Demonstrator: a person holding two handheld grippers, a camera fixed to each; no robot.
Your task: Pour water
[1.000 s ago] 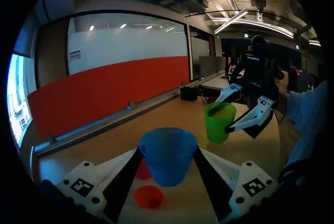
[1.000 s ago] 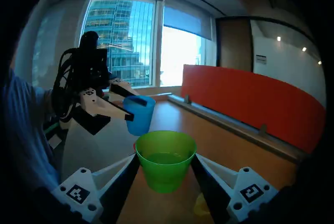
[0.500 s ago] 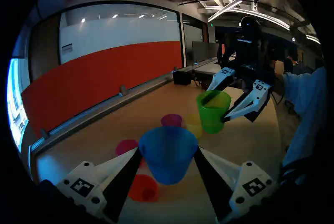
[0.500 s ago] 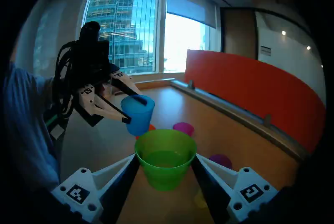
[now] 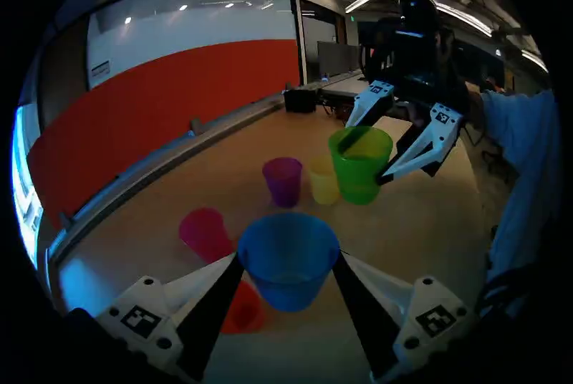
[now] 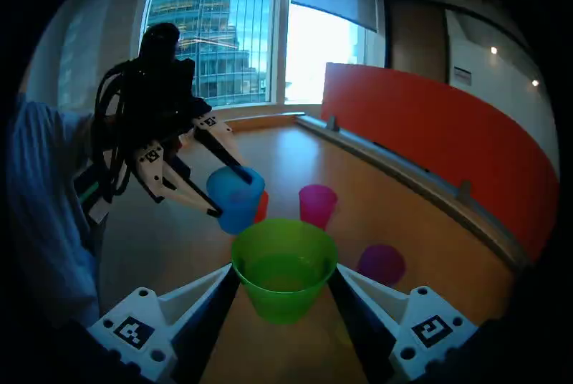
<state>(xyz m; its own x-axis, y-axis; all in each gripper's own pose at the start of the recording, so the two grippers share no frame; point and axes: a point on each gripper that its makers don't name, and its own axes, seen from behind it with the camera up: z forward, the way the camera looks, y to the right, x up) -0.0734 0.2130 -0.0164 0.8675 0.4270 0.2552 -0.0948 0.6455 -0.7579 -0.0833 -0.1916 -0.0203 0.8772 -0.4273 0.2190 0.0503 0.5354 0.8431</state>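
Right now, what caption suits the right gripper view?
Right tongs hold green cup with water; left tongs hold blue cup.

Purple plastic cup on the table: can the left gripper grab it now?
Probably not: the left gripper is shut on the blue plastic cup, so it is full, though nothing blocks the purple cup.

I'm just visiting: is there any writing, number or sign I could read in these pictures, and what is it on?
No readable words or numbers.
Left hand-held gripper and right hand-held gripper: square black-and-white patterns, no letters.
Wall plate: too small to read.
Blue cup, green cup: no print visible.
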